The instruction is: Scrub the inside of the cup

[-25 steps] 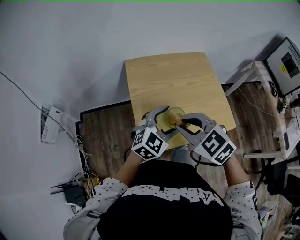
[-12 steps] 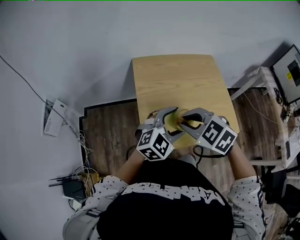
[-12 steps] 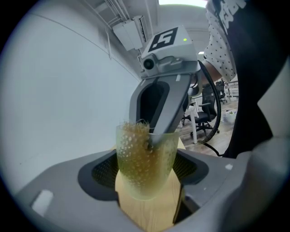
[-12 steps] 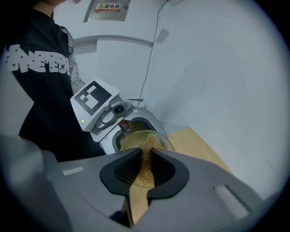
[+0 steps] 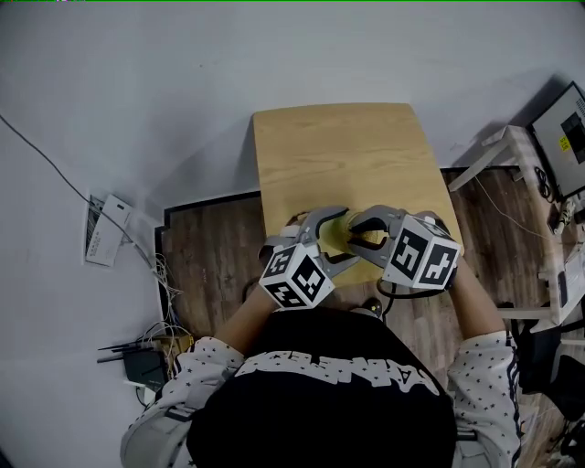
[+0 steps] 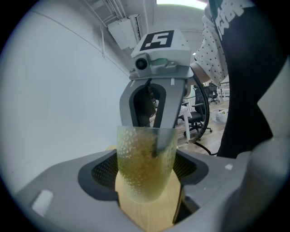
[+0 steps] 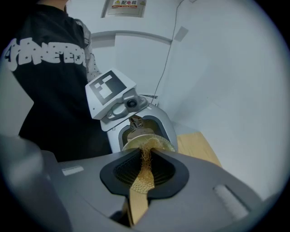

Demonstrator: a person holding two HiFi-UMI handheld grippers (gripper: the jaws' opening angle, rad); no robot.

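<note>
The left gripper (image 5: pixel 331 239) clamps a translucent yellowish dimpled plastic cup (image 6: pixel 145 167) at the centre of the head view, over the light wooden table's (image 5: pixel 338 155) near edge; just right, the right gripper (image 5: pixel 366 235) pinches a golden mesh scrubber (image 7: pixel 142 180) reaching the cup's mouth

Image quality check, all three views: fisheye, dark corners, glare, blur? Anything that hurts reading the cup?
Head view: even, soft light, sharp, no glare on the table. Left gripper view: heavy fisheye, black corners, ceiling lamp blown out at the top; cup sharp and translucent. Right gripper view: same fisheye and dark corners; mesh scrubber close to the lens, a bit soft.
</note>
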